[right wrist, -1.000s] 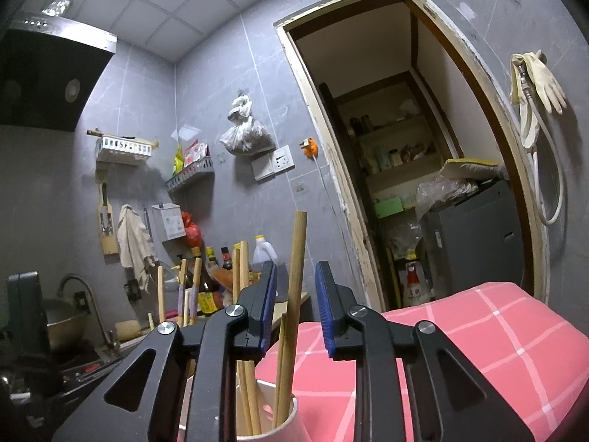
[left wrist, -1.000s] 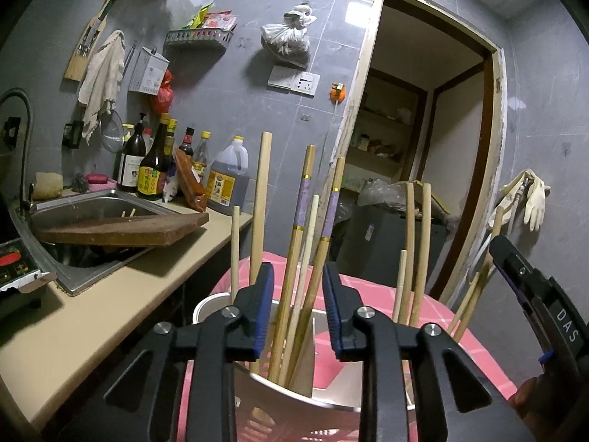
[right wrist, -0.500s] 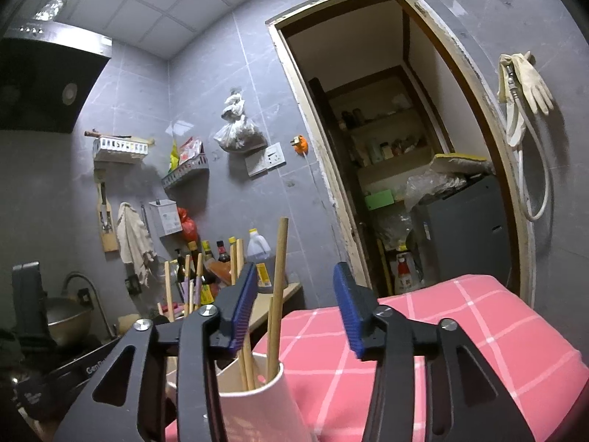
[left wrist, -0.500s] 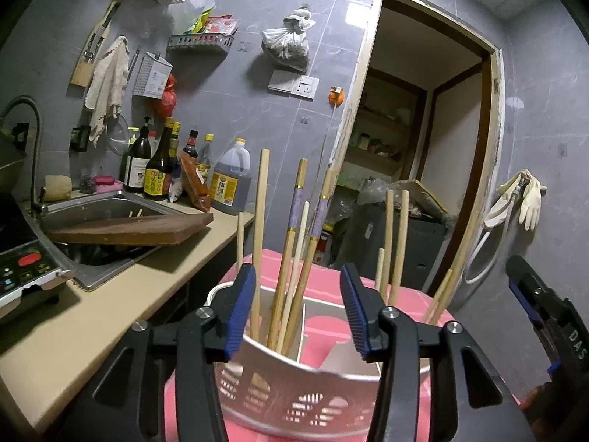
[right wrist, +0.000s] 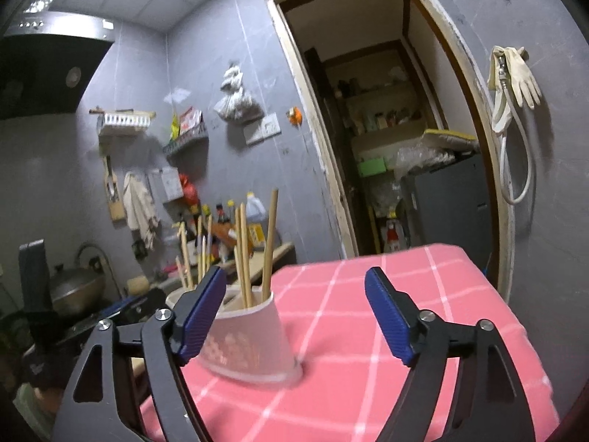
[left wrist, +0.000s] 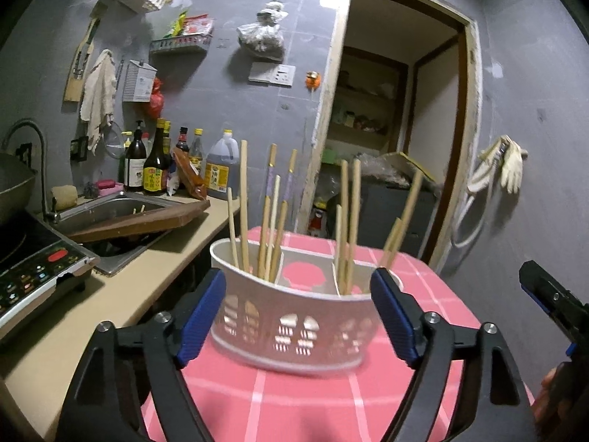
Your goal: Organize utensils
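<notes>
I note a grey-tiled kitchen; a pink checked cloth (left wrist: 302, 397) covers the tabletop. The white utensil holder (left wrist: 294, 316) stands upright on that cloth, wooden chopsticks (left wrist: 243, 199) upright in its compartments. My left gripper (left wrist: 298, 313) sits just in front of the holder, jaws wide apart after opening, gripping nothing. My right gripper (right wrist: 294, 316) sits to the holder's right, jaws likewise opened wide, empty.
</notes>
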Motion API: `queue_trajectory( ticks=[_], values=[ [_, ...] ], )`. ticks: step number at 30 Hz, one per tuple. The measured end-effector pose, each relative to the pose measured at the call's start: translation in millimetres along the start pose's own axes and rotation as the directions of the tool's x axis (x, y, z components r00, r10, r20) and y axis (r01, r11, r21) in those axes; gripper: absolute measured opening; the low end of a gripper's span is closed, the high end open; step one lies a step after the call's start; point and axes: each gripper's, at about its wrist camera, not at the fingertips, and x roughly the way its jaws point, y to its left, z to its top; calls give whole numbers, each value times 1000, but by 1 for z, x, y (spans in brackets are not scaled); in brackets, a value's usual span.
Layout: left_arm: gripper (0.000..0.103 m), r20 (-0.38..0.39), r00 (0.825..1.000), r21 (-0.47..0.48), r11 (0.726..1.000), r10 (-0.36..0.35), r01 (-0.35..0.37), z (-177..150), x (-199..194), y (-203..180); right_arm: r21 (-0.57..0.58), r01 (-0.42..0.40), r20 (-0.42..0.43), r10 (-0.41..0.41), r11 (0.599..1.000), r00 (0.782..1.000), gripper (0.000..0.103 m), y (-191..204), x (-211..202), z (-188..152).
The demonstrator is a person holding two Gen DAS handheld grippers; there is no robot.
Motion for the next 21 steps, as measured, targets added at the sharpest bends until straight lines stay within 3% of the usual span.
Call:
queue_trajectory(
  ticks=[7, 10, 21],
  values=[
    [86, -33, 999, 22, 1000, -15, 15, -19, -26, -9, -12, 30, -50, -31, 999, 998, 97, -3, -36, -11],
    [95, -35, 999, 29, 1000, 3, -2, -27, -38, -12, -18, 57, -44, -58, 998, 997, 102, -5, -51, -17],
    [101, 42, 994, 85, 991, 103, -106, -64, -82, -19, -104, 170, -16, -173, 980, 985, 103, 0, -86, -43]
  ],
)
